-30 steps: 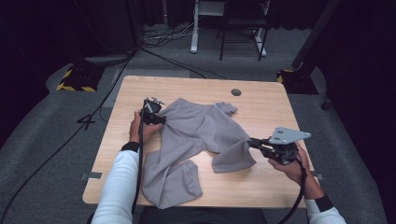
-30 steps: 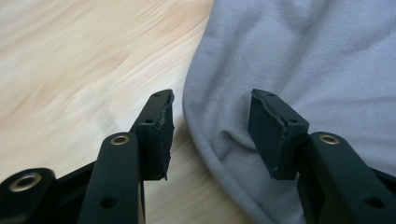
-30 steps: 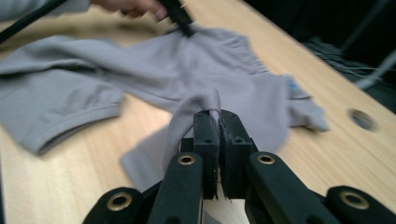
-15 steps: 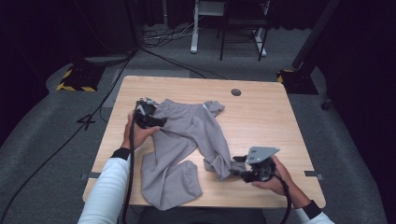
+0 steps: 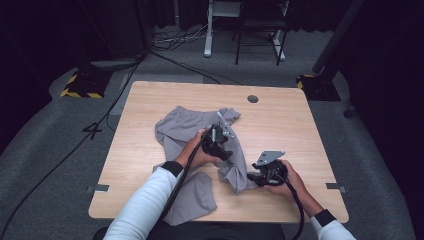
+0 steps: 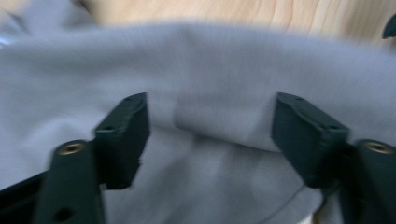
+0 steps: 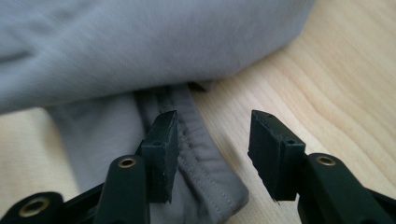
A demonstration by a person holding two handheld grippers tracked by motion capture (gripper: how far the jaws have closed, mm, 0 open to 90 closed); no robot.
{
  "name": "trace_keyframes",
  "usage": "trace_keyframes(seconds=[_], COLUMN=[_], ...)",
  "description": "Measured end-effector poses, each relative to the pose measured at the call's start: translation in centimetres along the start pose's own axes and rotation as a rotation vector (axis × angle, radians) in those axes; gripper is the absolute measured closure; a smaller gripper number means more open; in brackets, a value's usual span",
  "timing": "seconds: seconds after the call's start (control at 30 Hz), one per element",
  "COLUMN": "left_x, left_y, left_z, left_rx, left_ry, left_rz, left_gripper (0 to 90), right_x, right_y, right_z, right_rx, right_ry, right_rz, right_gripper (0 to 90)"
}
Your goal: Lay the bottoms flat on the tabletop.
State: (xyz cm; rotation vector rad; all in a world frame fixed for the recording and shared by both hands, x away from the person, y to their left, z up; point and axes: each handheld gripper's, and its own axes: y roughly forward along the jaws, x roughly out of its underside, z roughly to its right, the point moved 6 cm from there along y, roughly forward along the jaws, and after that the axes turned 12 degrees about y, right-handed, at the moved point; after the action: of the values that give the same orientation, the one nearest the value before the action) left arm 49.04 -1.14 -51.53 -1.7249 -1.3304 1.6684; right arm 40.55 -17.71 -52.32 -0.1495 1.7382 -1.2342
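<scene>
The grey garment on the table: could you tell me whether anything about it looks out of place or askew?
Yes. The grey garment lies bunched and twisted across the wooden table instead of flat; one end hangs over the near edge. Both the left gripper and right gripper have just opened and grip nothing.

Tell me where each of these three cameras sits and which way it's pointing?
High view: above the table, looking down; shows both forearms, left gripper, right gripper.
Left gripper view: rides that gripper, facing grey trousers; open jaws show.
Right gripper view: rides that gripper, facing the trousers' hem; open jaws show.
All share the trousers.
</scene>
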Motion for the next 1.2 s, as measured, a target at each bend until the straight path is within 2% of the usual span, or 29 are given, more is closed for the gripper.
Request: trace_keyframes(seconds=[0.03, 0.1, 0.13, 0.17, 0.2, 0.3, 0.37, 0.4, 0.43, 0.47, 0.53, 0.6, 0.63, 0.67, 0.73, 0.77, 0.8, 0.83, 0.87, 0.9, 0.93, 0.97, 1.0, 1.07, 1.1, 1.13, 1.17, 1.2], left_x=[0.4, 1.8, 2.1, 3.3, 4.0, 6.0, 7.5, 7.5, 8.9, 8.9, 10.3, 11.4, 12.0, 12.3, 12.6, 12.6, 12.6, 12.6, 12.6, 12.6, 12.5, 12.5, 12.8, 13.1, 13.8, 13.8, 14.6, 15.0], left_y=[0.3, 0.8, 0.8, 0.5, 0.2, -0.6, -1.4, -1.4, -2.1, -2.1, -2.9, -3.5, -3.9, -4.1, -4.3, -4.4, -4.5, -4.7, -4.7, -5.0, -5.5, -5.9, -6.7, -7.1, -7.8, -7.8, -8.3, -8.5], left_z=[-0.3, -1.2, -1.5, -2.6, -3.3, -5.1, -6.2, -6.2, -7.1, -7.1, -7.9, -8.3, -8.3, -8.2, -8.0, -7.8, -7.4, -7.1, -7.1, -7.0, -6.9, -6.7, -6.5, -6.4, -6.1, -6.1, -6.0, -5.9], left_rx=[-0.005, -0.038, -0.022, -0.031, -0.043, -0.099, -0.136, -0.136, -0.174, -0.174, -0.204, -0.219, -0.224, -0.225, -0.220, -0.216, -0.201, -0.200, -0.200, -0.215, -0.203, -0.194, -0.192, -0.195, -0.206, -0.206, -0.216, -0.211], left_ry=[-0.014, -0.052, -0.074, -0.142, -0.161, -0.236, -0.268, -0.268, -0.307, -0.307, -0.355, -0.384, -0.408, -0.409, -0.409, -0.407, -0.406, -0.398, -0.398, -0.390, -0.390, -0.394, -0.399, -0.401, -0.382, -0.382, -0.376, -0.386], left_rz=[-0.017, -0.067, -0.048, -0.026, -0.027, -0.039, -0.058, -0.058, -0.078, -0.078, -0.091, -0.097, -0.095, -0.092, -0.088, -0.086, -0.062, -0.055, -0.055, -0.038, -0.009, 0.022, 0.051, 0.063, 0.071, 0.071, 0.071, 0.078], left_gripper=[32.0, 34.8, 36.4, 37.1, 38.8, 39.1, 39.1, 39.1, 39.2, 39.1, 39.0, 38.9, 38.5, 38.5, 38.3, 37.2, 35.9, 34.4, 33.9, 33.9, 33.3, 32.3, 32.1, 32.3, 32.9, 32.9, 32.9, 33.2], right_x=[0.2, 0.6, 0.7, 0.9, 1.1, 2.0, 2.8, 3.3, 3.8, 3.8, 4.8, 6.0, 6.7, 7.0, 7.2, 7.0, 6.8, 6.2, 6.2, 5.5, 4.8, 4.3, 3.7, 3.7, 3.9, 3.9, 4.1, 4.4], right_y=[0.3, 0.2, 0.1, -0.1, -0.3, -1.2, -1.9, -2.3, -2.8, -2.8, -3.7, -4.8, -5.5, -5.7, -6.0, -6.2, -6.2, -6.2, -6.2, -6.2, -6.0, -5.8, -5.0, -4.6, -3.5, -3.5, -3.2, -3.1], right_z=[0.1, 0.7, 0.9, 1.2, 1.5, 2.9, 4.1, 4.8, 5.5, 5.5, 6.9, 8.3, 9.1, 9.3, 9.6, 9.8, 9.9, 10.0, 10.0, 10.0, 10.3, 10.5, 11.4, 11.8, 12.6, 12.6, 12.7, 12.8], right_rx=[0.015, 0.014, 0.027, 0.031, 0.045, 0.129, 0.197, 0.231, 0.259, 0.259, 0.305, 0.364, 0.389, 0.398, 0.407, 0.396, 0.400, 0.389, 0.389, 0.372, 0.367, 0.355, 0.335, 0.327, 0.301, 0.301, 0.288, 0.252], right_ry=[0.007, 0.040, 0.049, 0.066, 0.076, 0.123, 0.159, 0.183, 0.210, 0.210, 0.285, 0.354, 0.410, 0.423, 0.434, 0.430, 0.426, 0.403, 0.403, 0.369, 0.322, 0.298, 0.295, 0.293, 0.299, 0.299, 0.303, 0.305], right_rz=[-0.013, -0.020, -0.024, -0.028, -0.031, -0.043, -0.049, -0.053, -0.056, -0.056, -0.063, -0.080, -0.092, -0.099, -0.110, -0.110, -0.099, -0.064, -0.064, -0.020, 0.011, 0.038, 0.051, 0.049, 0.037, 0.037, 0.020, 0.032], right_gripper=[54.8, 61.2, 63.6, 65.8, 66.4, 67.5, 67.7, 67.7, 66.9, 66.9, 65.8, 62.0, 58.9, 56.6, 54.7, 48.2, 46.2, 45.2, 45.2, 45.2, 43.3, 44.1, 44.9, 44.9, 47.4, 47.4, 47.2, 50.0])
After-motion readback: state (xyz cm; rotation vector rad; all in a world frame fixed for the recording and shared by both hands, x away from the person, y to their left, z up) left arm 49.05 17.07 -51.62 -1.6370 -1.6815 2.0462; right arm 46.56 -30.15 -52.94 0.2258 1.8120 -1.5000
